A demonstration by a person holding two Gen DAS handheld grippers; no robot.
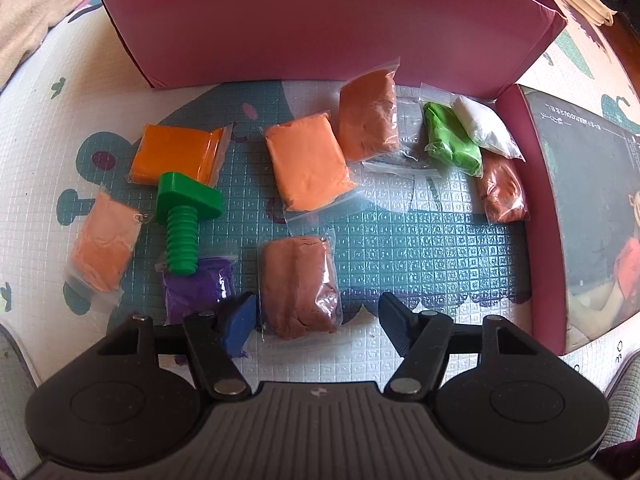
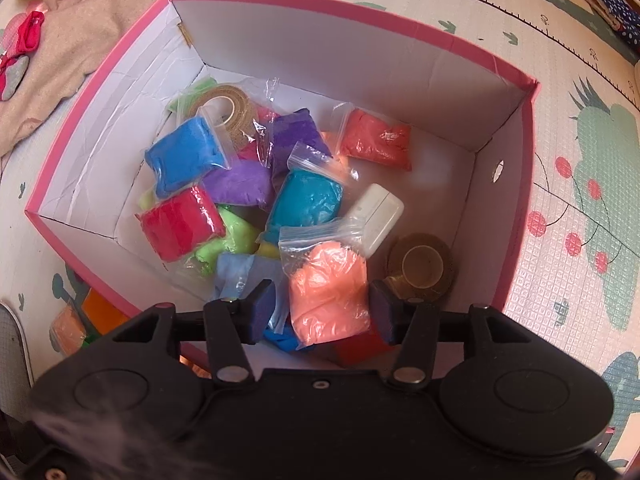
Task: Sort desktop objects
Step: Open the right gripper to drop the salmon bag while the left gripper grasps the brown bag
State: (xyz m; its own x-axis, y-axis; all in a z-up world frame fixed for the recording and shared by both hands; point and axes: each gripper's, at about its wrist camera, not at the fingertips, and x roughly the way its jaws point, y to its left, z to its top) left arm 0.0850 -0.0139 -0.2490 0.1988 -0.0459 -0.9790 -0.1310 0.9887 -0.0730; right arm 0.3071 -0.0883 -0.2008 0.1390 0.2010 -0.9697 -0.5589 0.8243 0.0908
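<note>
Patterned foam play mat [image 1: 400, 220] covers the floor, with a beige cloth [image 2: 80, 32] lying at ten o'clock in the right wrist view.

Seen from the left wrist, the left hand-held gripper [image 1: 318, 320] points down at the mat with its jaws roughly half open and nothing between the pads. A brown clay bag [image 1: 298, 286] lies on the mat just ahead of the gap, nearer the left finger. A purple clay bag [image 1: 192, 292] sits at eight o'clock from it, with a green plastic bolt [image 1: 182, 224] resting partly on top. Farther out lie a pale orange clay bag [image 1: 306, 166] at twelve o'clock, a bright orange clay block [image 1: 176, 154] at ten o'clock and a peach clay bag [image 1: 102, 246] at nine o'clock. At one to two o'clock sit a terracotta clay bag [image 1: 368, 118], a green clay bag [image 1: 450, 140], a white clay bag [image 1: 488, 128] and a rust clay bag [image 1: 504, 190]. A pink box [image 1: 320, 20] stands behind them all.

Over that pink box [image 2: 516, 128], the right hand-held gripper [image 2: 322, 312] hangs with its jaws parted a little. A salmon clay bag [image 2: 328, 292] sits between the pads; I cannot tell whether they still touch it. Inside the box lie a blue bag [image 2: 182, 156], red bag [image 2: 180, 224], teal bag [image 2: 306, 200], violet bag [image 2: 296, 132], a white case [image 2: 376, 212] and two tape rolls [image 2: 422, 266].
</note>
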